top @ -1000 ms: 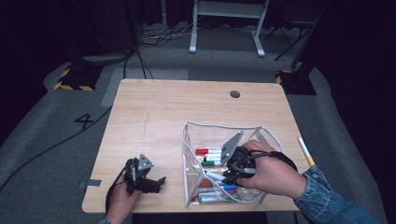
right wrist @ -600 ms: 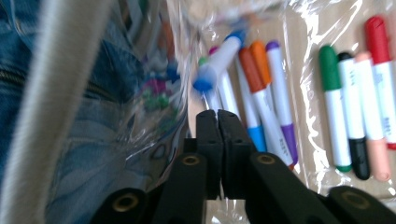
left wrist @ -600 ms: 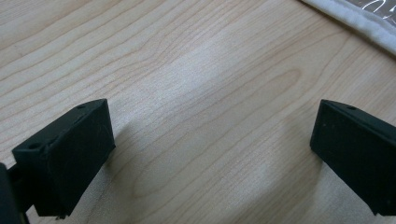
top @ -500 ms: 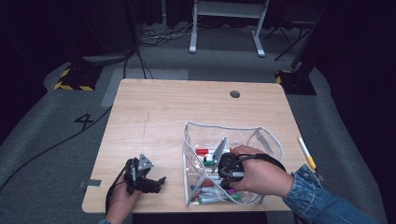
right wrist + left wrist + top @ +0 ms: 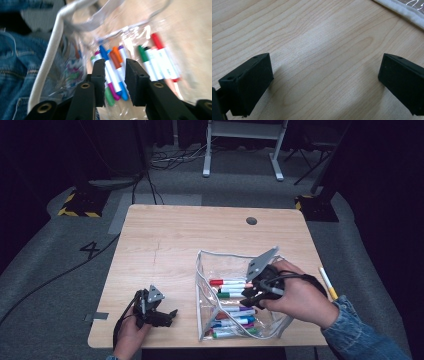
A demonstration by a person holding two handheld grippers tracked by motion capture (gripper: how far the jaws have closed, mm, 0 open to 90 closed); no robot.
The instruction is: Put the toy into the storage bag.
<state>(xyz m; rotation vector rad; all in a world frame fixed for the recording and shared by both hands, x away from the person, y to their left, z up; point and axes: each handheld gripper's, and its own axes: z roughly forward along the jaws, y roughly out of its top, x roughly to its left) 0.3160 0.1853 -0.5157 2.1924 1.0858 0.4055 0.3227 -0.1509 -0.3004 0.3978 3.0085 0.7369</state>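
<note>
Here the right hand-held gripper [image 5: 114,82], jaws just opening and holding nothing, hovers above the pouched markers [image 5: 113,72].

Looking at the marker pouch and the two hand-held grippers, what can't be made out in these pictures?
- Marker labels: right gripper view, blurred by motion, print unreadable.
- Marker count in the clear pouch: high view, the right hand-held gripper and hand cover some; others overlap.
- Whether the right jaws touch a marker: right gripper view, blur; they stand apart above the pile.
- Pen beside the pouch: high view, too small for detail.
- Left hand-held gripper: jaws cut off by the frame edges.
</note>
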